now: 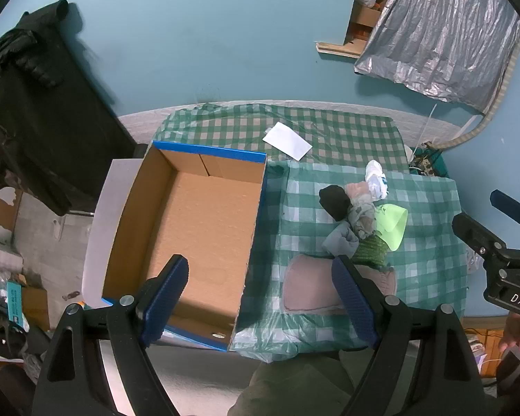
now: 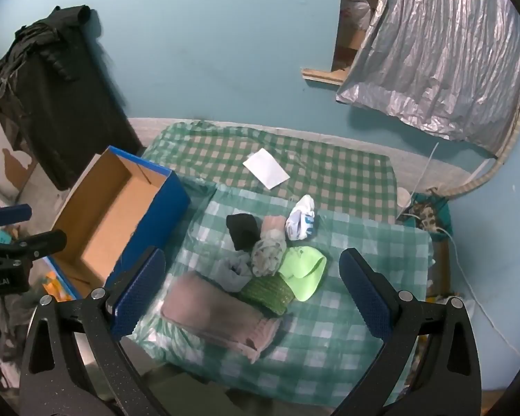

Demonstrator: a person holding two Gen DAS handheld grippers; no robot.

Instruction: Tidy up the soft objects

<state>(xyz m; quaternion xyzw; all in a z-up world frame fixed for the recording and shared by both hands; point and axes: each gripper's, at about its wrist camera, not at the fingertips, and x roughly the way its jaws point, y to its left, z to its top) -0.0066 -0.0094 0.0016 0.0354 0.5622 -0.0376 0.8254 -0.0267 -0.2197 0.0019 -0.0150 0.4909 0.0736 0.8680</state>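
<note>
Left gripper [image 1: 263,298]: jaws spread wide, holding nothing, above the box's near edge.
Right gripper [image 2: 256,293]: wide apart, empty, above the clothes.
Clothes pile [image 2: 270,260]: on the checked cloth [image 2: 364,312], beside the box.
Box [image 1: 197,222]: cardboard, empty.

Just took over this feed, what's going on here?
A person holds a gripper in each hand above a table with a checked cloth. Both the left gripper and right gripper are open and empty. A pile of soft items lies on the cloth, untouched, beside an empty blue cardboard box. Nothing has been sorted yet.
</note>
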